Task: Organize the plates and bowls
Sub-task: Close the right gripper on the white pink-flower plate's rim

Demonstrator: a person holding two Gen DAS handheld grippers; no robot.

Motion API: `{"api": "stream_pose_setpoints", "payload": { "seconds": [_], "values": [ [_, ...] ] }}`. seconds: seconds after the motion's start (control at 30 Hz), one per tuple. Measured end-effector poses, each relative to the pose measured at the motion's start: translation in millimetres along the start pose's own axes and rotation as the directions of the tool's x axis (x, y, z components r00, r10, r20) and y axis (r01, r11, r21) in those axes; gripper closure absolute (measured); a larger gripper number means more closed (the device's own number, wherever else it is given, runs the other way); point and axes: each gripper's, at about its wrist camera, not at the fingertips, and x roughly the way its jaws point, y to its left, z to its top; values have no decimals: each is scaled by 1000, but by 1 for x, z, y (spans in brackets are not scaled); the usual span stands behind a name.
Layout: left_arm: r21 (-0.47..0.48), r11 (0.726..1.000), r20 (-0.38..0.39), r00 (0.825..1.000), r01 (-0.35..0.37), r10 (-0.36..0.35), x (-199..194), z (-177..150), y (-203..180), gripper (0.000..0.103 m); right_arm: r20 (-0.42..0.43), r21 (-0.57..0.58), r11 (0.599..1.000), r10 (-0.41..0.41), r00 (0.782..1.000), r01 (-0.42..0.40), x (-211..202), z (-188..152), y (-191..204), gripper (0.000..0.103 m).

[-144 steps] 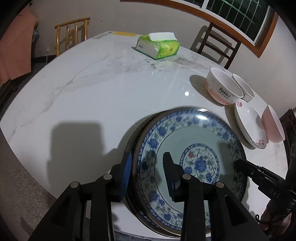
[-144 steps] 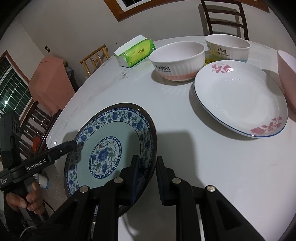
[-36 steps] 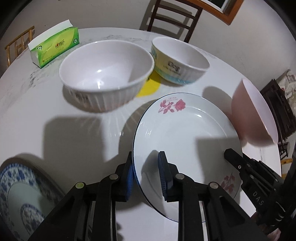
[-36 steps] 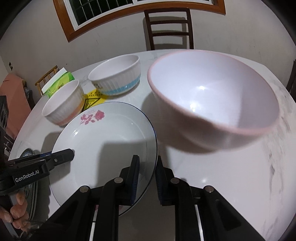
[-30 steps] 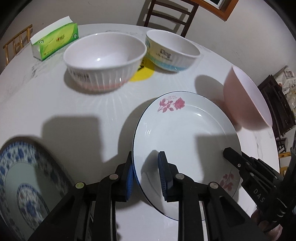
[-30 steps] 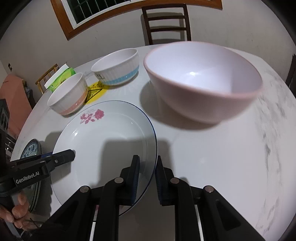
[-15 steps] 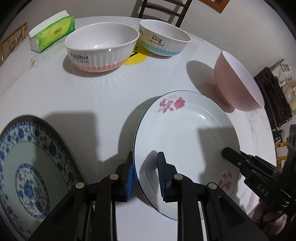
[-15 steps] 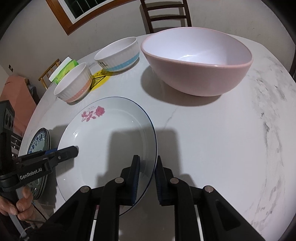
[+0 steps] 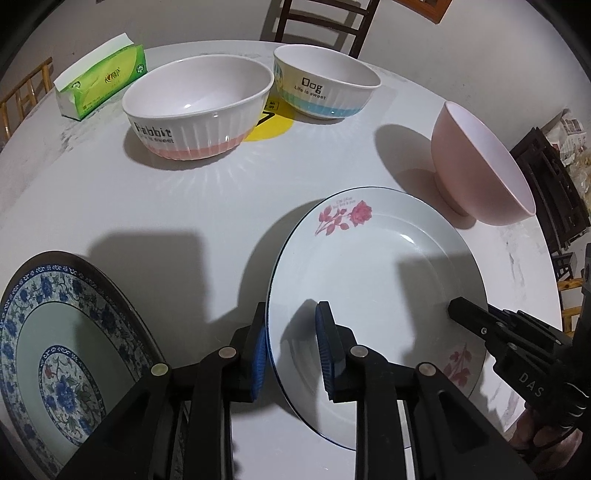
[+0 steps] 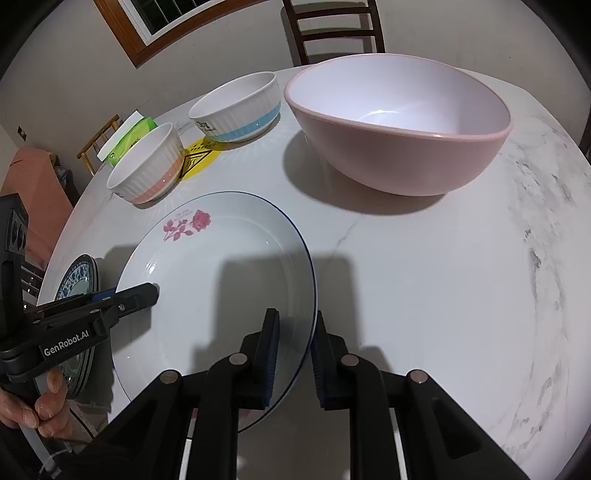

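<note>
A white plate with pink roses (image 9: 376, 280) is held a little above the table, its shadow showing to its left. My left gripper (image 9: 291, 325) is shut on its left rim. The right gripper (image 10: 293, 332) is shut on the opposite rim of the same white plate (image 10: 221, 280). A stack of blue-patterned plates (image 9: 55, 350) lies at the table's near left edge, just left of the left gripper. Further back stand the Rabbit bowl (image 9: 199, 110) and the Dog bowl (image 9: 325, 88), with a pink bowl (image 10: 399, 125) to the right.
A green tissue pack (image 9: 103, 81) lies at the far left of the round marble table (image 10: 461, 295). A yellow sticker (image 9: 269, 125) shows between the two ribbed bowls. Dark chairs (image 10: 332, 26) stand behind the table. A hand (image 10: 33, 406) grips the left tool's handle.
With both grippers still shut on it, the white plate has drawn back from the bowls toward the blue-patterned plates, which now show much more at the lower left of the left wrist view.
</note>
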Motion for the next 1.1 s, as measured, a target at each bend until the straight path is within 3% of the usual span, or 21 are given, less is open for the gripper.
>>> {"api": "stream_pose_setpoints", "payload": {
  "seconds": [0.47,1.1],
  "values": [
    [0,1000,10,1000,-10,10,-7,-3,-2,85,22,2,1000,-1,1000,1,-11,-6,5,87],
    [-32,999,84,996,-27,29,-59,-14,19,86,77,-57,998,31,997,-27,-42,-11,41,87]
  ]
}}
